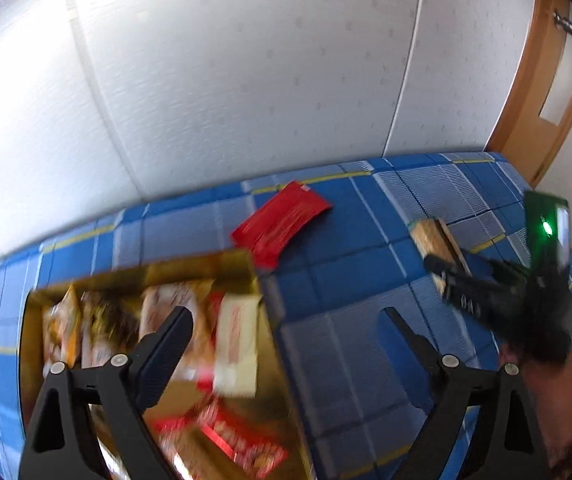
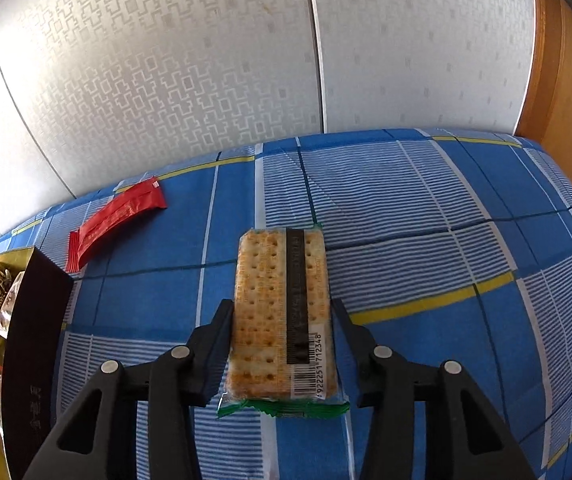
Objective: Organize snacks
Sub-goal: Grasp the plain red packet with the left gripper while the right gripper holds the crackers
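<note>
A clear packet of square crackers [image 2: 274, 304] with a green end seal lies lengthwise on the blue checked cloth. My right gripper [image 2: 282, 306] is shut on its long sides. The left wrist view shows that gripper [image 1: 457, 284] and the cracker packet [image 1: 433, 240] at the right. A flat red snack packet [image 2: 114, 220] lies loose near the table's far edge, also seen as the red packet [image 1: 282, 224]. My left gripper [image 1: 286, 320] is open and empty above the right wall of a gold-lined box [image 1: 206, 268] filled with several snack packets. This view is blurred.
The box's dark outer wall [image 2: 34, 320] stands at the left edge of the right wrist view. The table's blue checked cloth [image 2: 425, 208] runs to a pale patterned wall [image 2: 166, 60]. A wooden door [image 2: 557, 80] stands at the far right.
</note>
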`<state>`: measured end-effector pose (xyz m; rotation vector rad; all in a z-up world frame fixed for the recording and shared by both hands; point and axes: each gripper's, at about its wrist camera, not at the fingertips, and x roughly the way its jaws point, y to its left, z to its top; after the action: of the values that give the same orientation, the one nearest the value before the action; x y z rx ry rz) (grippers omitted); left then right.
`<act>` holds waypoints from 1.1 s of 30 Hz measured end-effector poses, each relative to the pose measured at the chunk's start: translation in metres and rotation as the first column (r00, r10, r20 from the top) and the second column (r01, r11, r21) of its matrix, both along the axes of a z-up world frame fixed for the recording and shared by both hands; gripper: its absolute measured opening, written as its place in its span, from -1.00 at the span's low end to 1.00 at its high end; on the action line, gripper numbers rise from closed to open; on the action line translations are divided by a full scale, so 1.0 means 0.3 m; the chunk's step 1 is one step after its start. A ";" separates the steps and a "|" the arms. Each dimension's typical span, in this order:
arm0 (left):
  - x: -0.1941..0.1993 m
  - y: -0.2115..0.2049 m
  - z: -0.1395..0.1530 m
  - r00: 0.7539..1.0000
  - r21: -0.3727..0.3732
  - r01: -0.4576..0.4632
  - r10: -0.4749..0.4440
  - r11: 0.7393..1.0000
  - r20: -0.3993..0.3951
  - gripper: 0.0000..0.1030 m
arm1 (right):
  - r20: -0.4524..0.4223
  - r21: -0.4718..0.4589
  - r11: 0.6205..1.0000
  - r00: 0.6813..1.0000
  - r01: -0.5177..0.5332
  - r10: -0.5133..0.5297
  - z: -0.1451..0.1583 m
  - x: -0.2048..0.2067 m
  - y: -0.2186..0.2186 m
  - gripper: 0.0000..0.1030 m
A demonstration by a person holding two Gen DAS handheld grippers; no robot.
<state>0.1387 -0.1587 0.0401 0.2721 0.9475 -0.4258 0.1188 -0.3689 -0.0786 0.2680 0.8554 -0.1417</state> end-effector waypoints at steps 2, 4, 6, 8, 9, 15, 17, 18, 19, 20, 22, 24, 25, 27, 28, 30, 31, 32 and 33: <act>0.050 -0.056 -0.008 1.000 0.025 0.028 -0.028 0.999 -0.001 0.83 | 0.000 0.010 1.000 1.000 -0.001 0.001 0.003 0.003 -0.007 -0.08; 0.099 -0.098 -0.022 0.999 0.046 0.039 -0.039 0.998 -0.003 0.83 | 0.001 0.032 0.999 1.000 0.003 -0.003 0.007 -0.004 -0.015 -0.08; 0.146 -0.130 -0.040 0.999 0.065 0.039 -0.038 0.997 -0.016 0.83 | 0.001 0.045 0.999 1.000 -0.001 0.001 0.006 0.001 -0.022 -0.08; 0.196 -0.163 -0.059 0.999 0.089 0.037 -0.034 0.995 -0.028 0.83 | 0.002 0.061 0.998 1.000 -0.003 0.003 0.004 0.001 -0.029 -0.08; 0.221 -0.180 -0.072 0.999 0.105 0.042 -0.038 0.994 -0.037 0.83 | 0.003 0.065 0.998 1.000 -0.006 0.006 0.005 -0.002 -0.033 -0.08; 0.352 -0.255 -0.157 0.998 0.228 0.049 -0.039 0.973 -0.052 0.83 | 0.005 0.077 0.997 1.000 -0.030 0.030 0.000 -0.001 -0.043 -0.08; 0.384 -0.269 -0.178 0.997 0.254 0.056 -0.041 0.966 -0.062 0.83 | 0.007 0.086 0.996 0.999 -0.037 0.037 -0.001 -0.005 -0.048 -0.08; 0.399 -0.278 -0.190 0.996 0.261 0.066 -0.049 0.963 -0.072 0.83 | 0.008 0.095 0.995 0.999 -0.040 0.039 -0.001 -0.006 -0.052 -0.08; 0.410 -0.288 -0.202 0.995 0.269 0.078 -0.057 0.960 -0.085 0.83 | 0.009 0.106 0.994 0.999 -0.041 0.040 -0.001 -0.008 -0.057 -0.08; 0.429 -0.298 -0.217 0.994 0.292 0.081 -0.054 0.953 -0.097 0.82 | 0.011 0.117 0.992 0.999 -0.041 0.040 -0.001 -0.009 -0.063 -0.08; 0.449 -0.306 -0.237 0.990 0.296 0.092 -0.057 0.951 -0.126 0.81 | 0.012 0.142 0.989 0.999 -0.038 0.037 -0.001 -0.012 -0.073 -0.08; 0.462 -0.312 -0.254 0.986 0.295 0.105 -0.060 0.950 -0.158 0.78 | 0.016 0.171 0.985 0.999 -0.035 0.033 -0.003 -0.015 -0.084 -0.08; 0.464 -0.310 -0.260 0.982 0.281 0.104 -0.054 0.954 -0.179 0.69 | 0.016 0.183 0.983 0.999 -0.033 0.031 -0.004 -0.016 -0.088 -0.08; 0.467 -0.305 -0.269 0.972 0.226 0.104 -0.050 0.969 -0.229 0.61 | 0.016 0.197 0.980 0.999 -0.031 0.029 -0.004 -0.017 -0.093 -0.08; 0.462 -0.303 -0.268 0.969 0.197 0.095 -0.046 0.976 -0.242 0.61 | 0.015 0.201 0.979 0.999 -0.031 0.028 -0.004 -0.017 -0.094 -0.08; 0.452 -0.305 -0.261 0.968 0.166 0.091 -0.049 0.982 -0.246 0.61 | 0.015 0.202 0.979 1.000 -0.030 0.028 -0.005 -0.018 -0.093 -0.08; 0.450 -0.306 -0.258 0.968 0.155 0.092 -0.051 0.984 -0.247 0.61 | 0.014 0.201 0.979 1.000 -0.030 0.028 -0.005 -0.018 -0.093 -0.08; 0.450 -0.308 -0.253 0.969 0.150 0.094 -0.056 0.984 -0.241 0.61 | 0.014 0.199 0.979 1.000 -0.030 0.028 -0.005 -0.018 -0.093 -0.08; 0.450 -0.316 -0.248 0.973 0.158 0.097 -0.060 0.983 -0.225 0.61 | 0.014 0.199 0.980 1.000 -0.030 0.028 -0.005 -0.018 -0.093 -0.08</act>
<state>0.2737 -0.2535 -0.0345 0.4235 1.1944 -0.4558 0.1134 -0.3966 -0.0800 0.4437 0.8628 -0.0270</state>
